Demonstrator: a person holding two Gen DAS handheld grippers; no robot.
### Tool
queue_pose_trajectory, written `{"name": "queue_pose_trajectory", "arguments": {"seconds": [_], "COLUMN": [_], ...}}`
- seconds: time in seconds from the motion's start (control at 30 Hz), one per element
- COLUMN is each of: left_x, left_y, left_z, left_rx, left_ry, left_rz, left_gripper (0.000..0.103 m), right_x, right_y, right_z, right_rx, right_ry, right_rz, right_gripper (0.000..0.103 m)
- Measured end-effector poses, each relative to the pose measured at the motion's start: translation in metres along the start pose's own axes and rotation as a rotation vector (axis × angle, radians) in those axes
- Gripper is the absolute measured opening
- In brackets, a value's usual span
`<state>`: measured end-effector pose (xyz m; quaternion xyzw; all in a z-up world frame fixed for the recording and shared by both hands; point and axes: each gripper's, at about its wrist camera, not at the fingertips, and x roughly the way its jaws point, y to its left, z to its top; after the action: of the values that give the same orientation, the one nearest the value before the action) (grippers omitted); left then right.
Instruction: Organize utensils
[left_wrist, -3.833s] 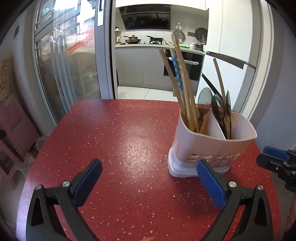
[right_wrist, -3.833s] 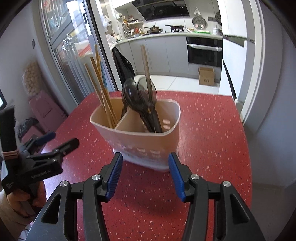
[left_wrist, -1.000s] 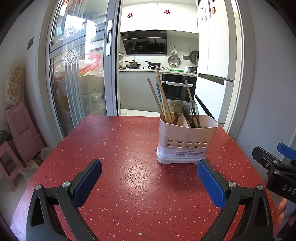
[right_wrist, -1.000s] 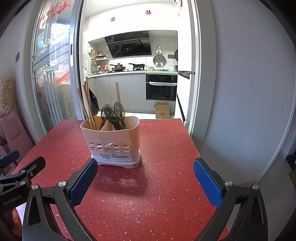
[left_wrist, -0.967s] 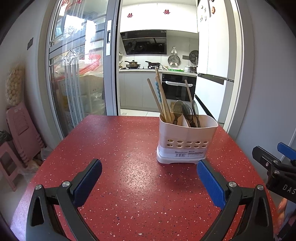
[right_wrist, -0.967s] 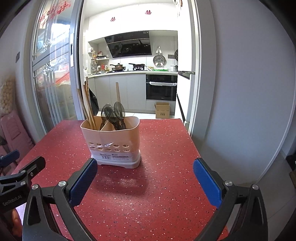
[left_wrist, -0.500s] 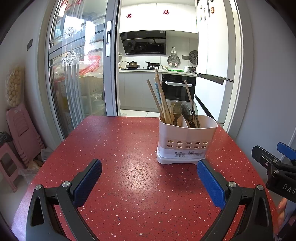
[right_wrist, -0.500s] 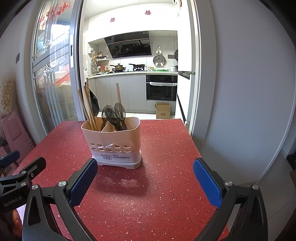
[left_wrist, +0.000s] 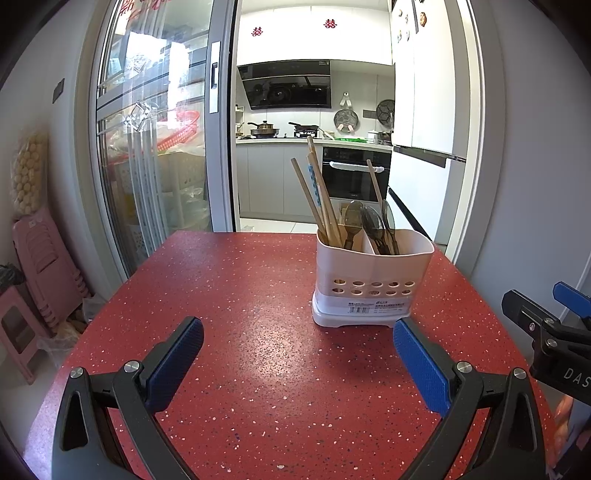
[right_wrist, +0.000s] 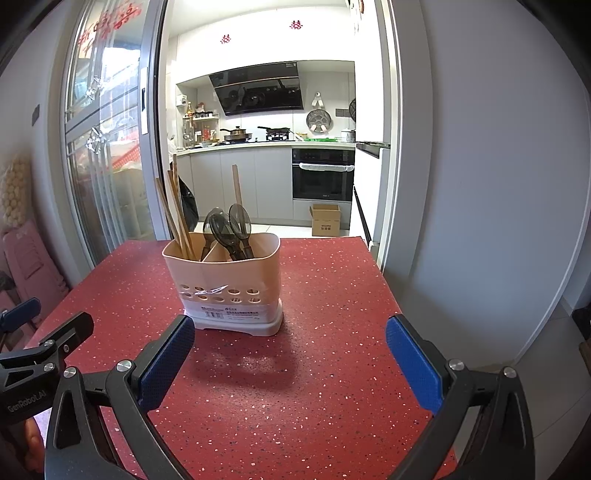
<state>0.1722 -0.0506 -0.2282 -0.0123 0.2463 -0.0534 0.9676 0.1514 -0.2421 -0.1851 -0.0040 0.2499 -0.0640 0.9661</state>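
Observation:
A pale two-compartment utensil holder (left_wrist: 373, 280) (right_wrist: 227, 288) stands upright on the red speckled table (left_wrist: 236, 295). Its left compartment holds wooden chopsticks (left_wrist: 319, 199) (right_wrist: 177, 218); its right one holds dark spoons (left_wrist: 375, 229) (right_wrist: 231, 225) and a wooden handle. My left gripper (left_wrist: 295, 363) hovers open over the table's near part, short of the holder, nothing between its fingers. My right gripper (right_wrist: 290, 360) is open too, empty, set back from the holder. Each gripper also shows at the edge of the other's view.
The table (right_wrist: 332, 295) ends near a grey wall on the right and a glass sliding door (left_wrist: 155, 166) on the left. Pink stools (left_wrist: 33, 280) stand at floor level left. A kitchen with an oven (right_wrist: 323, 173) lies beyond.
Since 3.8 s ago both grippers pulled back and away from the holder, and the right one opened wider. Over the last second almost nothing has moved.

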Motion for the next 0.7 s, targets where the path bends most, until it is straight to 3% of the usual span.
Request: {"name": "queue_pose_trajectory", "arguments": {"seconds": [0.7], "left_x": [-0.0005], "left_y": [-0.0040], "left_z": [0.0021], "left_rx": [0.007], "left_ry": [0.001], "left_rz": [-0.004], "left_gripper": [0.103], "right_x": [-0.0013], "right_y": [0.0012], "right_z": [-0.0003], "right_rx": [0.004], "right_ry": [-0.001], "right_rz": [0.003], "right_gripper": [0.103]}}
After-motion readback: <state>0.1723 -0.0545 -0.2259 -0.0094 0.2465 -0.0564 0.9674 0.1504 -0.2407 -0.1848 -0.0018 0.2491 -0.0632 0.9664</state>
